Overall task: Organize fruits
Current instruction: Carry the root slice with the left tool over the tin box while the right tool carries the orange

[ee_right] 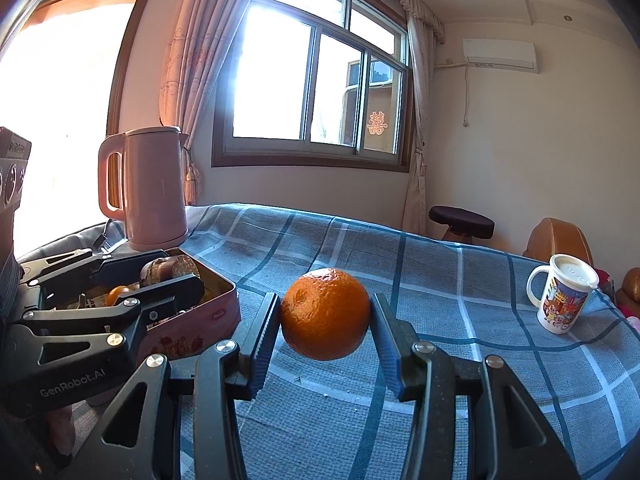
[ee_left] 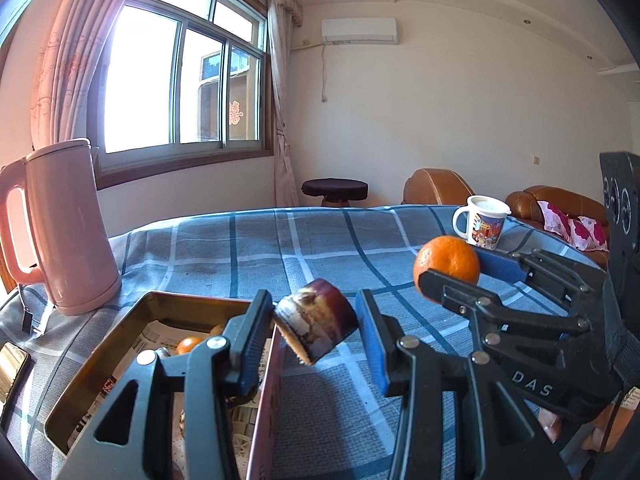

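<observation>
My left gripper (ee_left: 316, 328) is shut on a brown, mottled cut chunk of fruit (ee_left: 318, 326) and holds it in the air at the right wall of a pink tin box (ee_left: 262, 404). The tin is lined with newspaper and holds a small orange (ee_left: 190, 345). My right gripper (ee_right: 325, 320) is shut on a large orange (ee_right: 325, 314) and holds it above the blue checked tablecloth (ee_right: 460, 360). The orange also shows in the left wrist view (ee_left: 447, 266). In the right wrist view the tin (ee_right: 208, 320) sits left of the orange, with the left gripper (ee_right: 172, 270) over it.
A pink kettle (ee_left: 66, 228) stands behind the tin at the table's left. A lidded printed mug (ee_right: 562, 294) stands at the far right of the table. A phone (ee_left: 12, 368) lies at the left edge. Brown sofas and a stool are beyond the table.
</observation>
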